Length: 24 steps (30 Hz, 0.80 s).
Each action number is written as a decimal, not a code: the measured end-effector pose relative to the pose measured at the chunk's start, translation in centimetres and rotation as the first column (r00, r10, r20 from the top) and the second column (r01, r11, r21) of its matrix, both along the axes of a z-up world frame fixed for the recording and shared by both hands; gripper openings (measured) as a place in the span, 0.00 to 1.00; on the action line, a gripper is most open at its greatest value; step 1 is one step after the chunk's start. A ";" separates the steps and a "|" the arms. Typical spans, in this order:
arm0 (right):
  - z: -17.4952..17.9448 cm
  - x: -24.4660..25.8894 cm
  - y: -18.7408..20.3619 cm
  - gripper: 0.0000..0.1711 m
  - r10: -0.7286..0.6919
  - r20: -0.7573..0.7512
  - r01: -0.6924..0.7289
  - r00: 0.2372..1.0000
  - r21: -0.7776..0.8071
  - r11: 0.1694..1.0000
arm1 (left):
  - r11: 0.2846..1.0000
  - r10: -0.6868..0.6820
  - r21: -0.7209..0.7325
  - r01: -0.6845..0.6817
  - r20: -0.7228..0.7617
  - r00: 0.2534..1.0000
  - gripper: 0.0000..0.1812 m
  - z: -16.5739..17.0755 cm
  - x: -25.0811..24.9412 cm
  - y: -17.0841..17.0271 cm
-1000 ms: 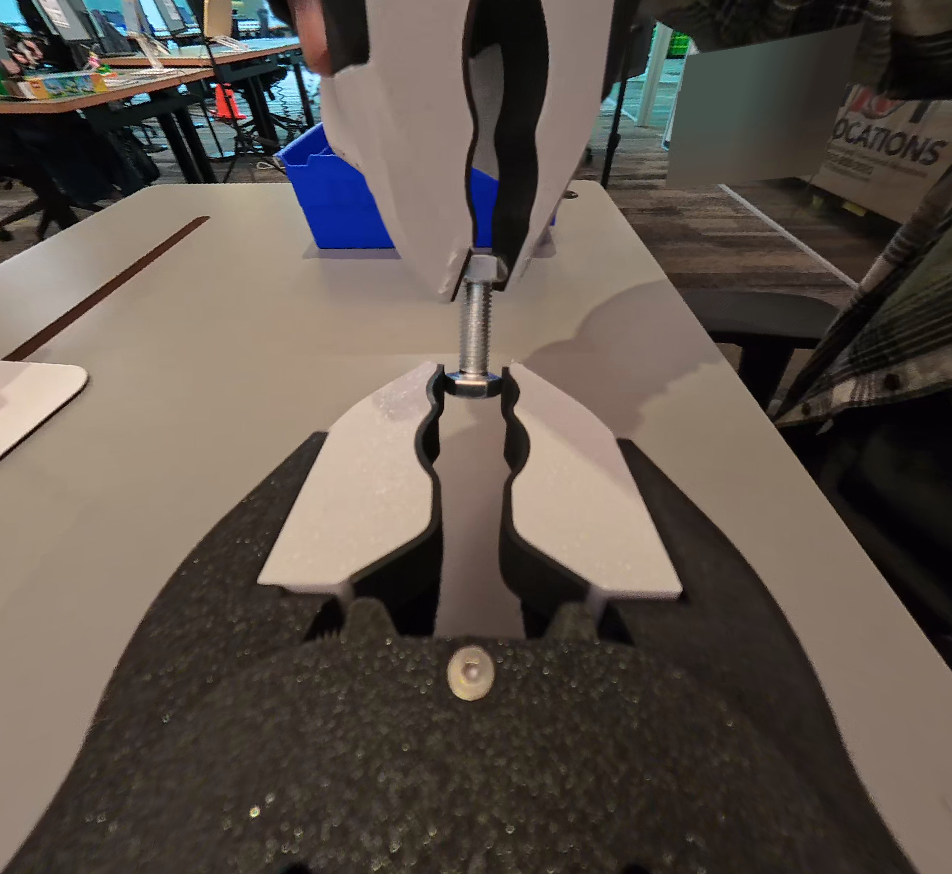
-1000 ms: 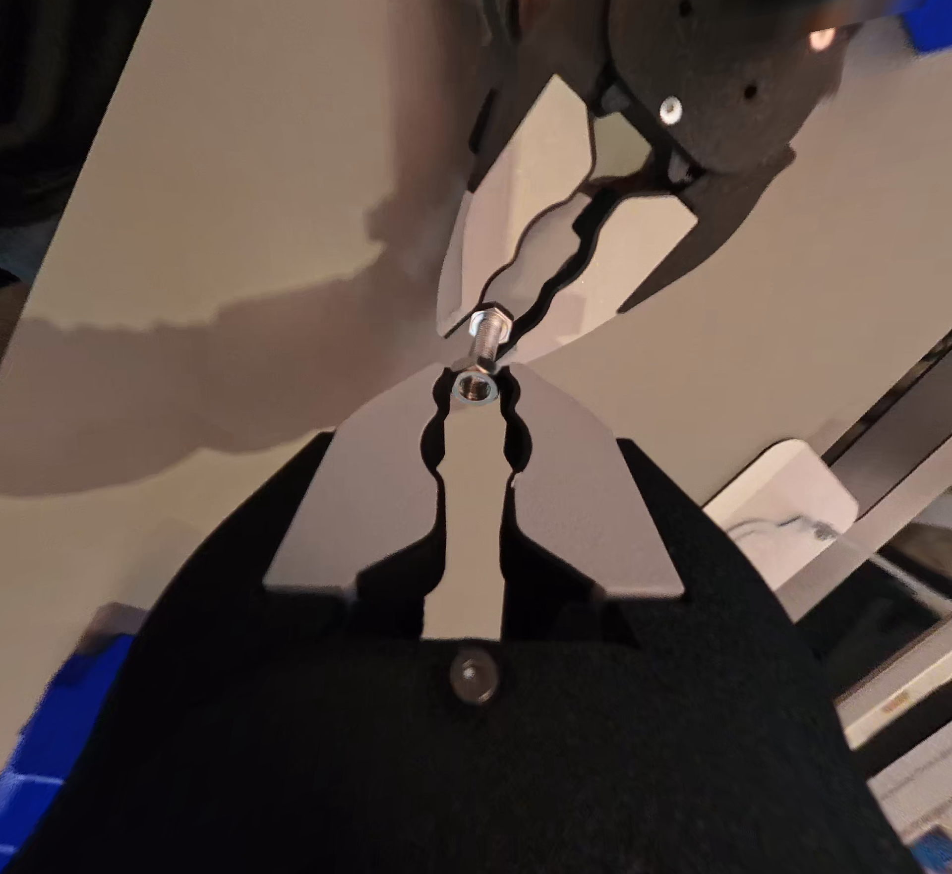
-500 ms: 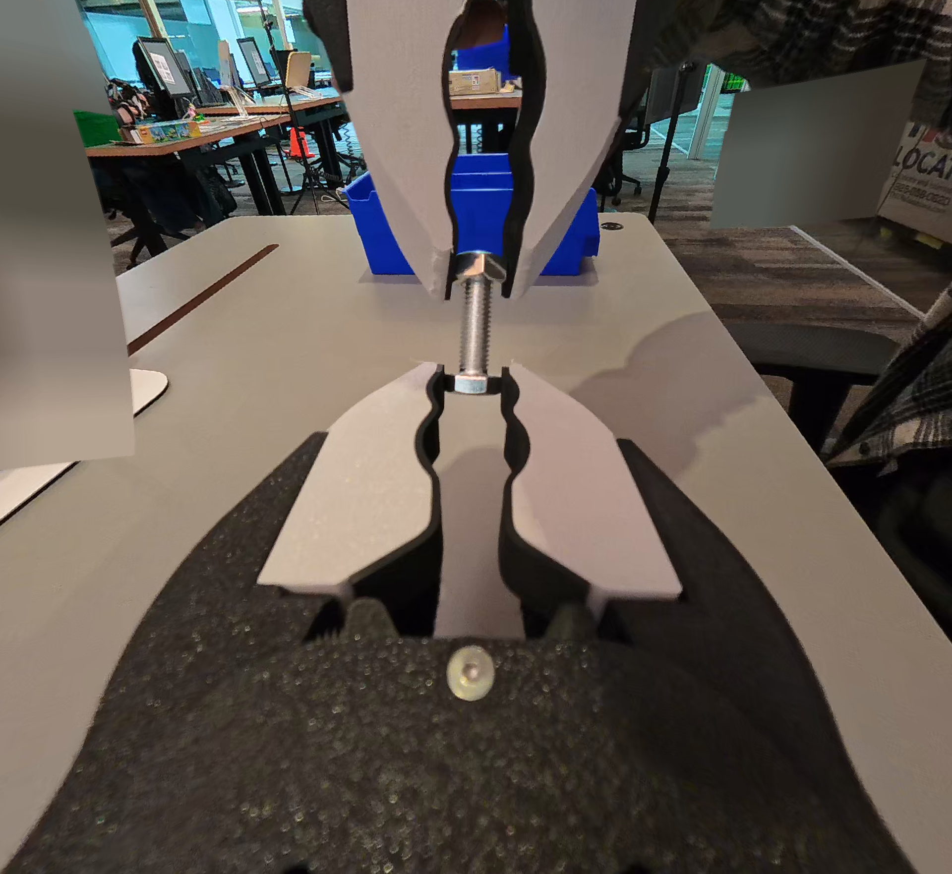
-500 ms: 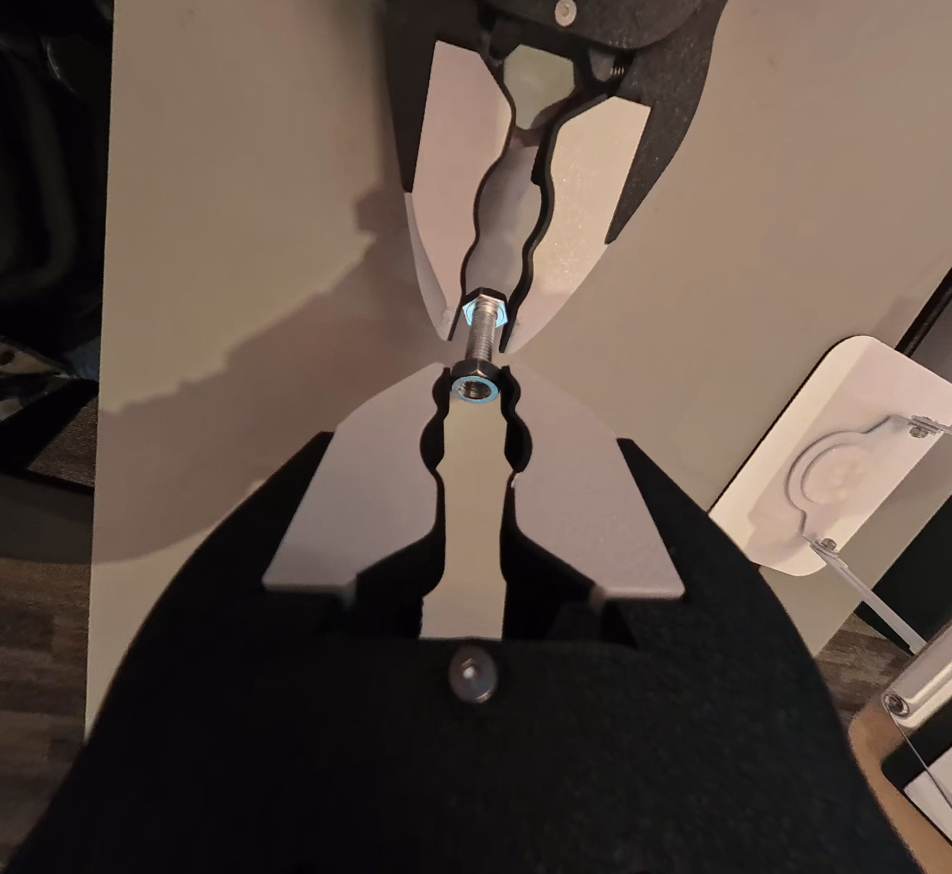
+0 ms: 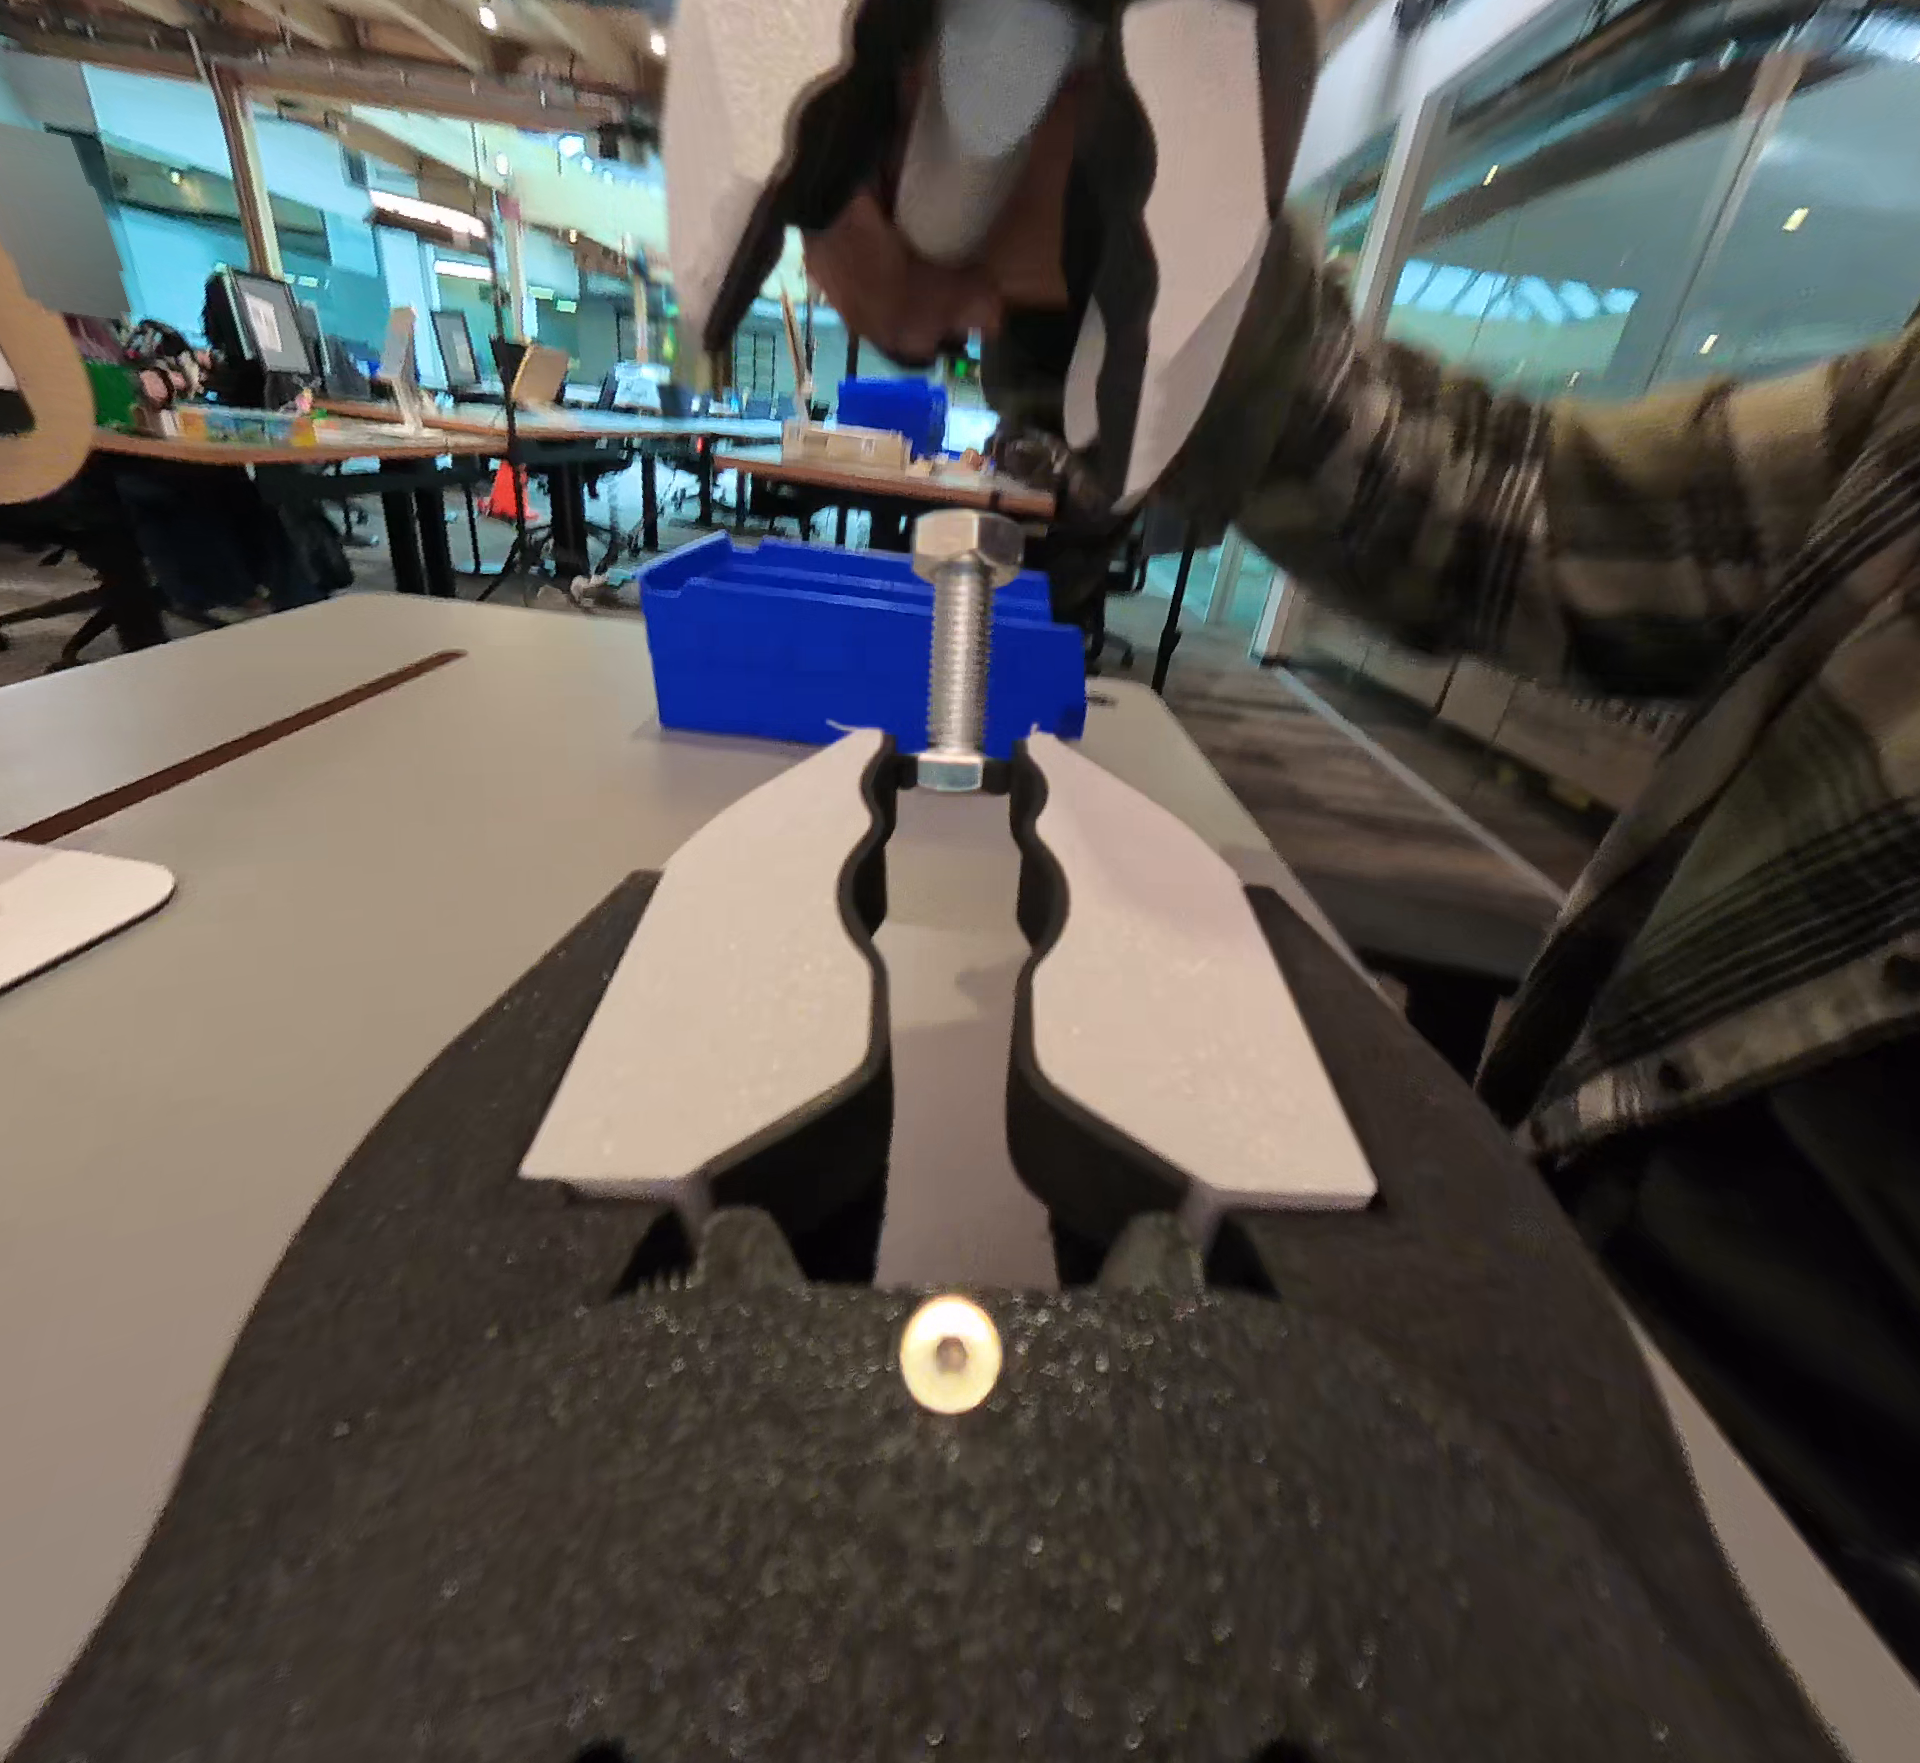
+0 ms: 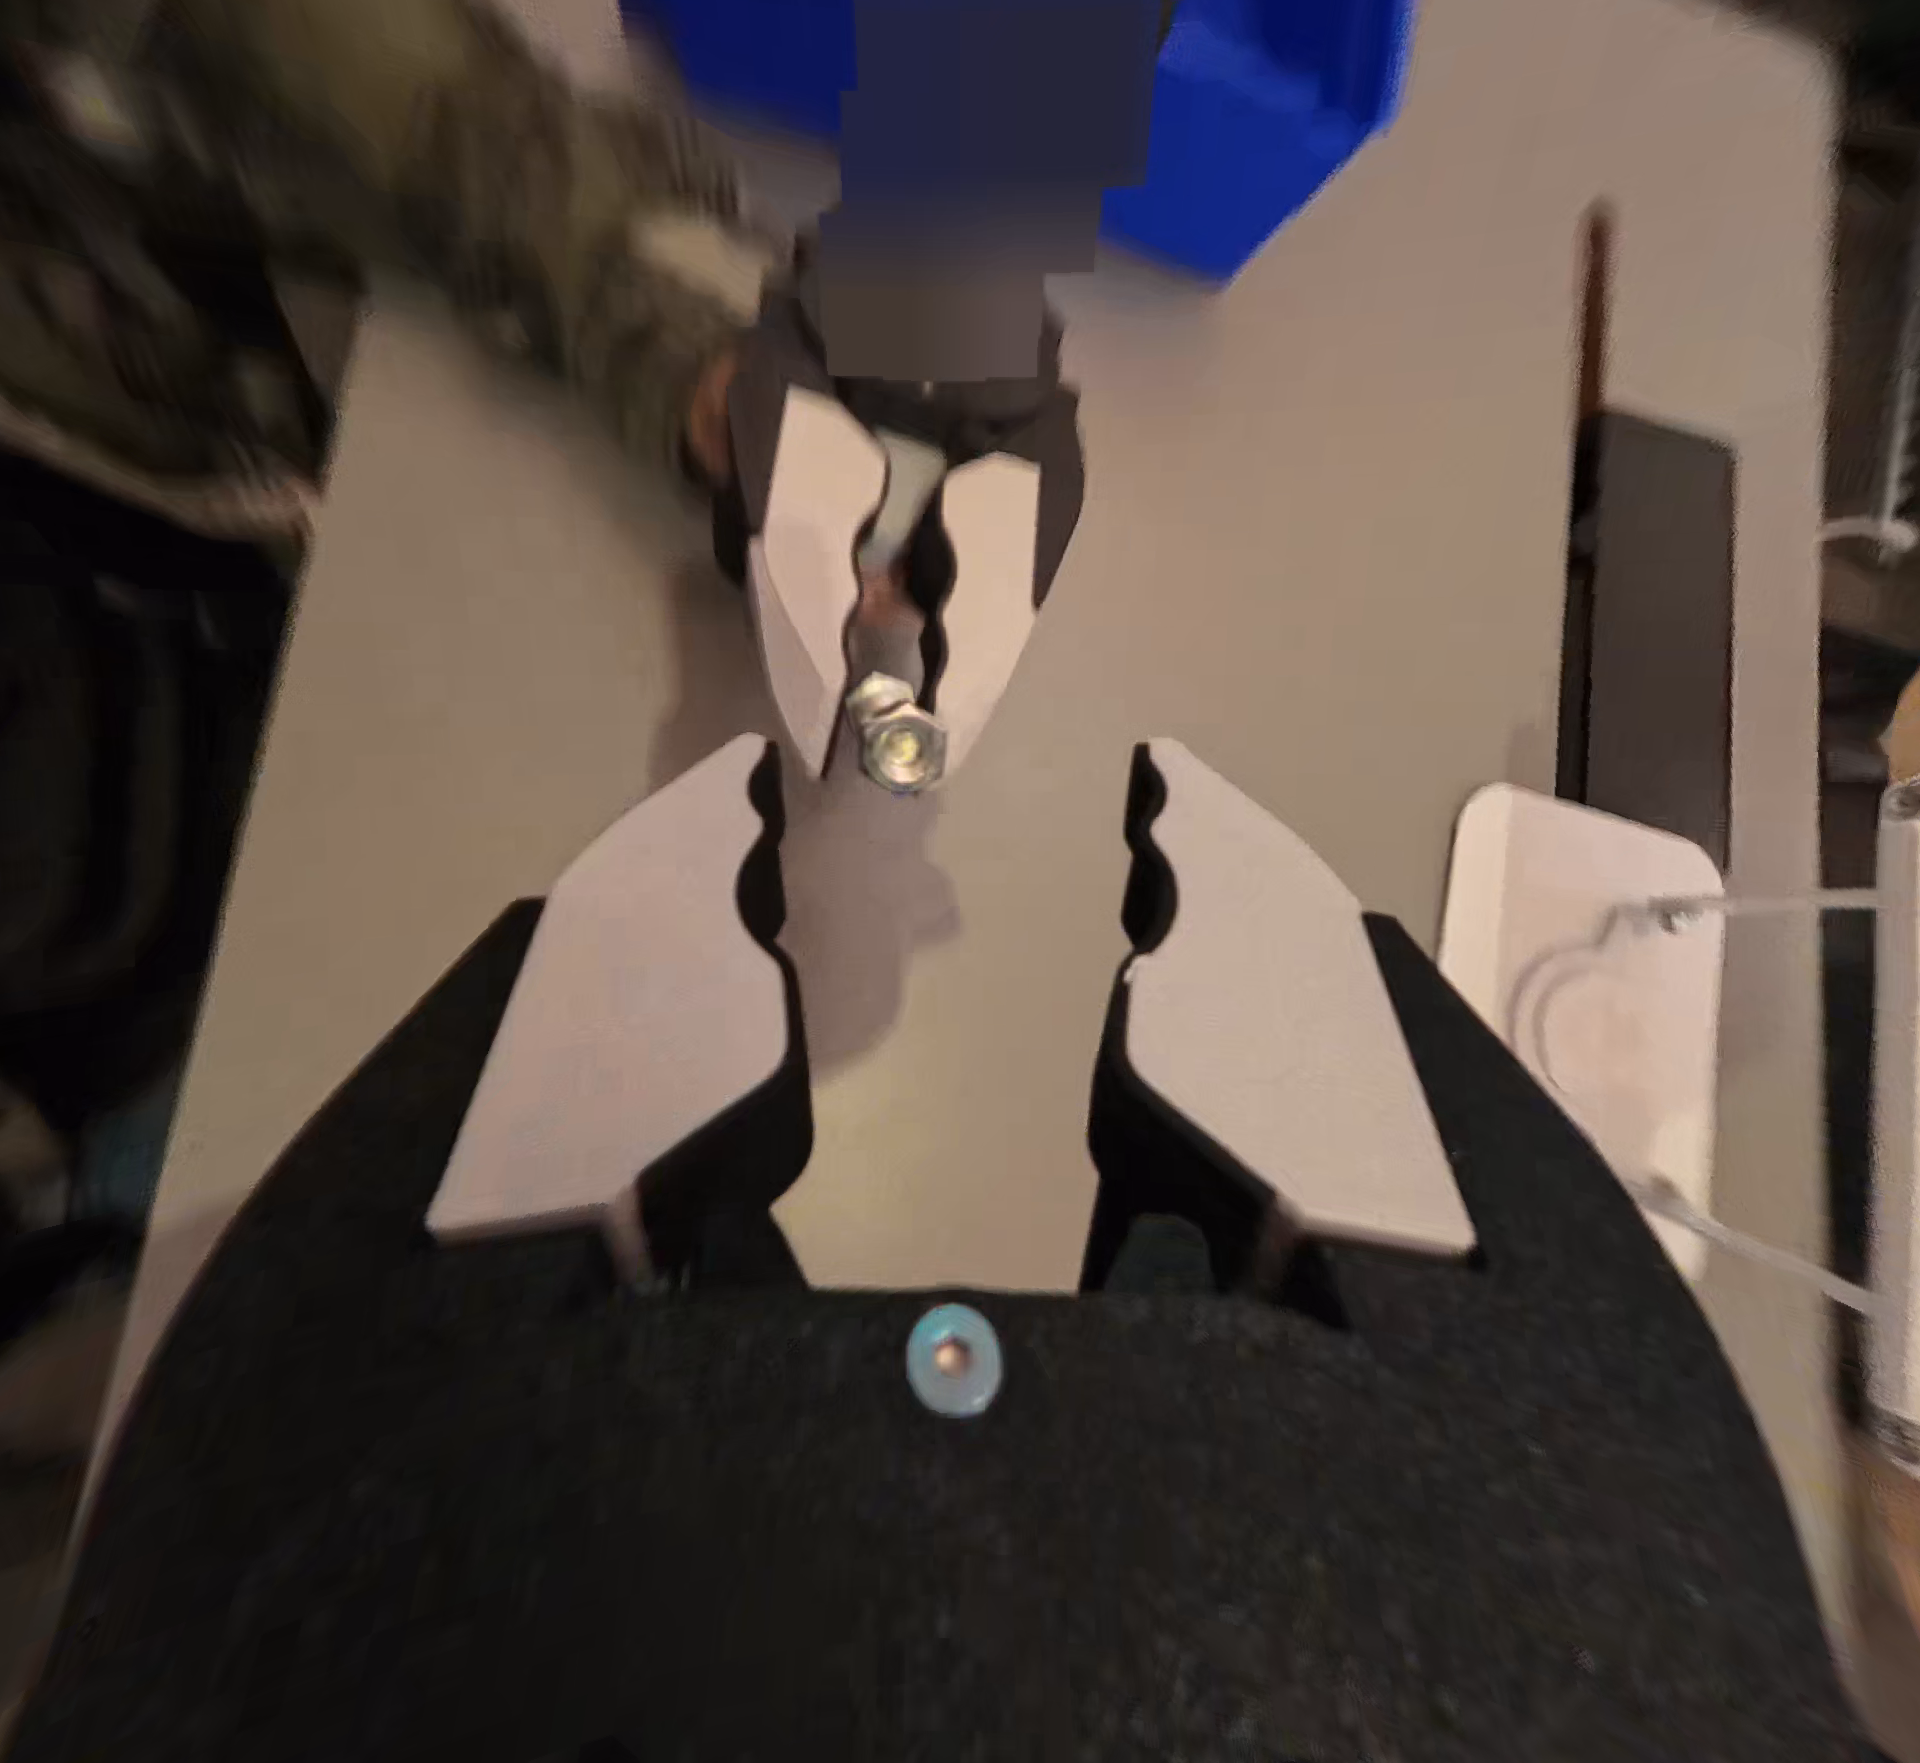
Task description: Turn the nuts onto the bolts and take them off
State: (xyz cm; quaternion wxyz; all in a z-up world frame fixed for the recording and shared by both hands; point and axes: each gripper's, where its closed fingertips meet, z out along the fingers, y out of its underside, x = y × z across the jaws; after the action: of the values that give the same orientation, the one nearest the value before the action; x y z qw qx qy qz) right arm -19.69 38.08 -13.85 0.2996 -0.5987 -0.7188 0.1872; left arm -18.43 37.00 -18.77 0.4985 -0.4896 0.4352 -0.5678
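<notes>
- Bolt [image 5: 961, 643] stands upright at frame centre in the left wrist view, long axis vertical, hex head on top, threaded end down in the nut [image 5: 948, 771].
- Left tongs [image 5: 951, 773] closed on the nut at their tips, above the grey counter [image 5: 312, 861].
- Right wrist view looks down the bolt's axis: only the head [image 6: 902, 754] shows clearly; shank foreshortened, picture smeared.
- Right tongs [image 6: 951, 763] spread wide, gripping nothing; in the left wrist view they hang blurred in the upper frame [image 5: 935, 279], apart from the bolt head.
- Blue bin [image 5: 790, 664] behind the bolt; plaid sleeve [image 5: 1455, 508] reaches in from the right edge.
</notes>
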 end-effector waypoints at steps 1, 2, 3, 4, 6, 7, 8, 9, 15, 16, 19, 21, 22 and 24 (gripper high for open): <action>0.8 -0.1 0.0 0.39 -0.026 -0.134 0.022 0.991 -0.036 0.999 | 1.000 -0.005 -0.017 0.006 0.039 0.999 0.11 0.5 -0.3 0.1; 1.5 -0.2 -0.1 0.42 -0.051 -0.262 0.032 0.964 -0.074 0.997 | 0.999 -0.013 -0.034 0.015 0.079 0.997 0.11 0.9 -0.6 0.2; 2.0 -0.2 -0.4 0.42 -0.061 -0.378 0.023 0.924 -0.105 0.994 | 0.998 -0.021 -0.053 0.027 0.116 0.993 0.11 1.3 -0.8 0.2; 2.4 -0.2 -0.6 0.43 -0.077 -0.481 0.022 0.874 -0.119 0.993 | 0.997 -0.023 -0.069 0.034 0.147 0.989 0.11 1.7 -1.0 0.3; 2.7 -0.3 -1.0 0.45 -0.093 -0.613 0.023 0.784 -0.122 0.992 | 0.997 -0.025 -0.070 0.037 0.173 0.985 0.11 2.0 -1.2 0.3; 2.6 -0.4 -1.0 0.46 -0.103 -0.645 0.036 0.757 -0.116 0.993 | 0.998 -0.021 -0.058 0.032 0.169 0.985 0.11 2.0 -1.2 0.2; 2.5 -0.6 -1.1 0.48 -0.109 -0.664 0.044 0.740 -0.114 0.993 | 0.999 -0.022 -0.045 0.030 0.164 0.986 0.11 1.9 -1.1 0.1; 2.2 -0.9 -1.2 0.49 -0.110 -0.669 0.047 0.735 -0.112 0.993 | 0.999 -0.024 -0.038 0.030 0.165 0.986 0.11 2.0 -1.0 -0.1; 0.8 -1.4 -2.0 0.31 -0.052 -0.581 -0.003 0.812 -0.092 0.996 | 0.998 -0.052 -0.009 0.054 0.165 0.985 0.11 2.0 -0.5 -0.9; 0.8 -1.5 -2.1 0.30 -0.056 -0.578 -0.006 0.814 -0.105 0.994 | 0.998 -0.058 -0.001 0.059 0.167 0.984 0.11 2.1 -0.5 -1.1; 1.0 -1.6 -2.4 0.27 -0.056 -0.592 -0.029 0.804 -0.133 0.991 | 0.998 -0.060 0.032 0.056 0.182 0.981 0.11 2.4 -0.4 -1.4; 0.8 -1.8 -2.6 0.24 -0.056 -0.600 -0.046 0.798 -0.152 0.987 | 0.998 -0.057 0.048 0.049 0.188 0.980 0.11 2.5 -0.4 -1.6; 0.8 -1.9 -2.8 0.21 -0.051 -0.605 -0.059 0.795 -0.160 0.985 | 0.997 -0.060 0.050 0.051 0.190 0.980 0.11 2.5 -0.3 -1.7; 0.7 -2.1 -2.9 0.16 -0.048 -0.613 -0.074 0.789 -0.173 0.982 | 0.997 -0.061 0.050 0.053 0.188 0.980 0.11 2.5 -0.2 -1.8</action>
State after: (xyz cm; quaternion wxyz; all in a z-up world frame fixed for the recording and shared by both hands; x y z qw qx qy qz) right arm -21.80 35.18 -13.13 0.4576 -0.5259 -0.5655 0.4407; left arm -18.62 35.21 -16.32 0.5318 -0.4096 0.4123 -0.6160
